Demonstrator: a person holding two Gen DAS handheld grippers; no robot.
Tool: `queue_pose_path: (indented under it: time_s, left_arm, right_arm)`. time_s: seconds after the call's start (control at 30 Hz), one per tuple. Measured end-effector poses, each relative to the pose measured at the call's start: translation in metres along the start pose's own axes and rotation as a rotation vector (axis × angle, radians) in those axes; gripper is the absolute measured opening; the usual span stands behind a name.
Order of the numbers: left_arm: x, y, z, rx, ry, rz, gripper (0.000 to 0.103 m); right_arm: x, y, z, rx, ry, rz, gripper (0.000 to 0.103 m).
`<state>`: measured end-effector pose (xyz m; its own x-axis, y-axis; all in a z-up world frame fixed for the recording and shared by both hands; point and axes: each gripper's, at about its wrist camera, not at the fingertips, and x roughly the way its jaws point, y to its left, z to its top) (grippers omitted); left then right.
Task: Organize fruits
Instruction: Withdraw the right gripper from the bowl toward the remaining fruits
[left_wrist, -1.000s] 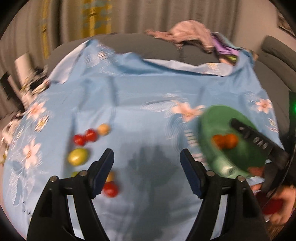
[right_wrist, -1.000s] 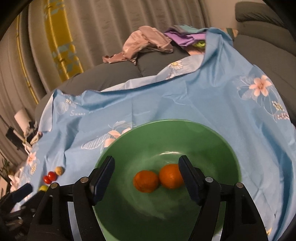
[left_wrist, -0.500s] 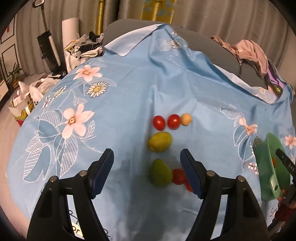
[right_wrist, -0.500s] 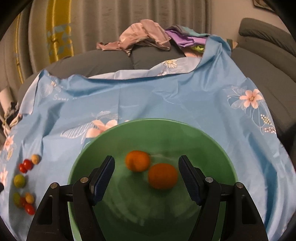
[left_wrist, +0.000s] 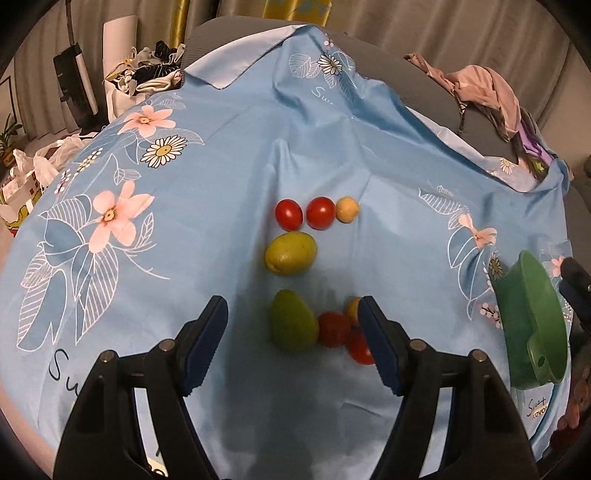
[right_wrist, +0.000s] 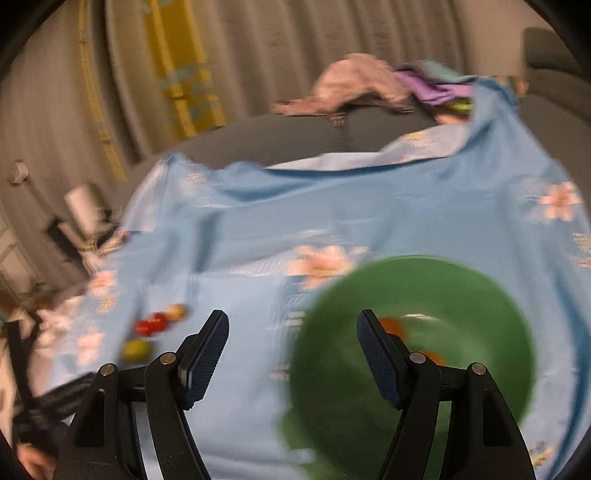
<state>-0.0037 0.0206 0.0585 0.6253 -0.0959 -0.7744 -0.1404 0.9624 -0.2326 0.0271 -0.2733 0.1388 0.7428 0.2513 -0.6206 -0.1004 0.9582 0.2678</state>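
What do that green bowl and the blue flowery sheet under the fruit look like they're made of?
The green bowl looks like molded plastic: a uniform colour, a soft sheen and a handle tab with a hole. The blue sheet seems to be thin woven fabric with a printed pattern: it creases and drapes, and one corner is folded over.

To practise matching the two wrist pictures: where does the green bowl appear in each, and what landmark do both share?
Left wrist view: green bowl at the right edge, seen edge-on.
Right wrist view: green bowl lower right, blurred.
Shared landmark: the pink clothes pile.
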Motion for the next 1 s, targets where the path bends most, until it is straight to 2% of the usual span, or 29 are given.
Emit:
queue_pose_path:
  time_s: [0.13, 0.33, 0.43, 0.6, 0.77, 0.87, 1.0]
  left_arm:
    - [-0.001, 0.006, -0.001, -0.03, 0.0, 0.011, 0.072]
    - [0.0, 0.007, -0.003, -0.025, 0.002, 0.032, 0.072]
    - [0.001, 0.005, -0.004, -0.017, 0.003, 0.02, 0.072]
    - [0.001, 0.002, -0.005, -0.015, 0.0, -0.026, 0.059]
    - [0.004, 0.001, -0.004, -0.019, 0.012, -0.03, 0.045]
    - [0.006, 0.002, -0.004, -0.029, 0.02, -0.055, 0.042]
    - [0.012, 0.001, -0.003, -0.036, 0.04, -0.06, 0.041]
  right_arm:
    - [0.016, 0.027, -0.007, -0.021, 0.05, 0.1, 0.072]
    - [0.037, 0.056, -0.018, -0.078, 0.11, 0.131, 0.072]
    - [0.039, 0.062, -0.019, -0.086, 0.117, 0.158, 0.072]
    - [0.039, 0.063, -0.019, -0.075, 0.112, 0.171, 0.072]
    - [0.046, 0.066, -0.018, -0.061, 0.143, 0.211, 0.072]
    - [0.056, 0.072, -0.017, -0.055, 0.183, 0.245, 0.064]
    - [0.086, 0.091, -0.014, -0.054, 0.293, 0.307, 0.06]
